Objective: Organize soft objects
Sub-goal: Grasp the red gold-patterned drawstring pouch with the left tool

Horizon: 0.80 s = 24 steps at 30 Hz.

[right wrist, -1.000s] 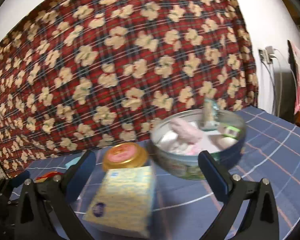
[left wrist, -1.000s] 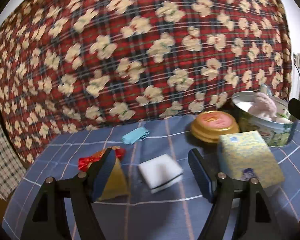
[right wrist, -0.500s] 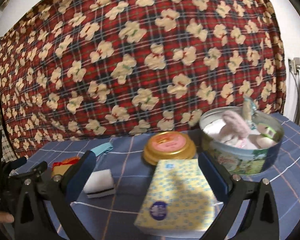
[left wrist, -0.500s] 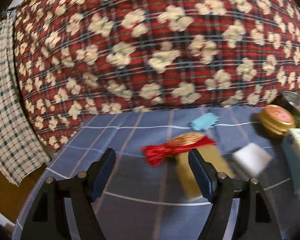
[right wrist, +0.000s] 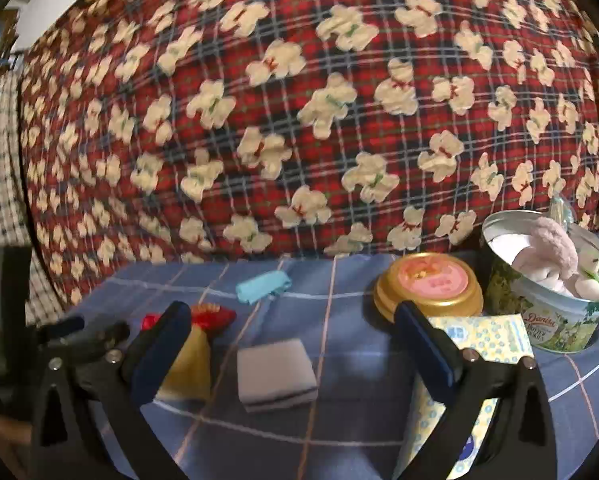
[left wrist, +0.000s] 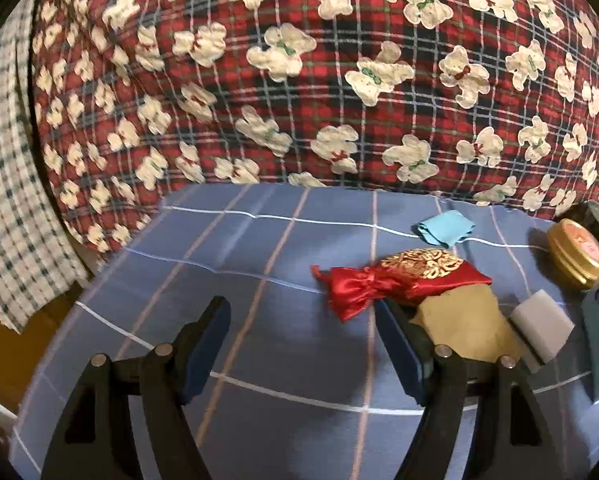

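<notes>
A red and gold satin pouch (left wrist: 403, 276) lies on the blue checked tablecloth (left wrist: 259, 256), partly on a yellow cloth (left wrist: 465, 326). A white sponge (right wrist: 274, 374) lies beside them, a folded light blue cloth (left wrist: 443, 227) farther back. A round cookie tin (right wrist: 547, 280) at the right holds a pink plush and other soft things. My left gripper (left wrist: 303, 340) is open and empty, left of the pouch. My right gripper (right wrist: 289, 348) is open and empty, with the sponge between its fingers, a little ahead.
A gold tin lid (right wrist: 429, 290) lies next to the tin. A yellow tissue pack (right wrist: 483, 344) lies at the front right. A red plaid bear-print quilt (right wrist: 299, 100) rises behind the table. A checked cloth (left wrist: 7, 200) hangs at the left, past the table edge.
Both grippers have swung left. The left one went from the sponge to left of the pouch. The right one went from the tin to facing the sponge.
</notes>
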### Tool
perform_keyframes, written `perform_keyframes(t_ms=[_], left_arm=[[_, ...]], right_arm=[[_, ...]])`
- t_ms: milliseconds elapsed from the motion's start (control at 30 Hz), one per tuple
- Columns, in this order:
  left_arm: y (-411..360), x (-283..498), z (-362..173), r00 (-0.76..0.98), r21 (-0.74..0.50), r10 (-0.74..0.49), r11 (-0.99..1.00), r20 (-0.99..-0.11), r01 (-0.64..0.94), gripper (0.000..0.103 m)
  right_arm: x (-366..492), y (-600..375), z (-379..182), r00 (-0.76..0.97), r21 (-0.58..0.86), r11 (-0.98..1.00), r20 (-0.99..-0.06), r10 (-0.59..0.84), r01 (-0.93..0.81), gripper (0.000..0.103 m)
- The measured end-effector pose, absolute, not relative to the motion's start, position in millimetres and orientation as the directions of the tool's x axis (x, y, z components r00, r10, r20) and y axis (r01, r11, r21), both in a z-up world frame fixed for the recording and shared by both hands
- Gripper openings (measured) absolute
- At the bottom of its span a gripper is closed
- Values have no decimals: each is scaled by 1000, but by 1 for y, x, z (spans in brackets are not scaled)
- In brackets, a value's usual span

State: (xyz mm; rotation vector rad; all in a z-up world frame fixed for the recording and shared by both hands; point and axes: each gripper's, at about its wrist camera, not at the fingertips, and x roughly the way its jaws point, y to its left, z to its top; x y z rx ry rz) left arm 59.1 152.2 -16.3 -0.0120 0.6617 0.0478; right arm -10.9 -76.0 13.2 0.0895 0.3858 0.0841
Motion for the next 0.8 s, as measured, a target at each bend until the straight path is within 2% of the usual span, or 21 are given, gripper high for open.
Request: perform_keyframes(t_ms=[267, 500, 667, 700, 733, 800], left_arm=[[130, 95, -3, 759, -70, -84, 996, -646, 51, 77], [104, 141, -21, 610, -247, -267, 962, -746, 118, 77], [84, 159, -33, 575, -173, -207, 978, -791, 114, 76], [83, 162, -37, 573, -173, -210, 978, -792, 118, 69], [83, 162, -40, 576, -170, -210, 978, -790, 124, 55], [82, 163, -46, 577, -126, -191, 981, -794, 150, 43]], right_arm=[[-10, -89, 10, 913, 143, 988, -393, 111, -58, 102], [-9, -90, 8, 911, 143, 988, -397, 114, -61, 102], [-6, -92, 6, 903, 159, 986, -413, 119, -57, 102], [-6, -93, 5, 901, 162, 985, -416, 121, -57, 102], [-5, -93, 5, 901, 163, 985, -417, 122, -57, 102], [-4, -93, 5, 899, 162, 985, -421, 121, -57, 102]])
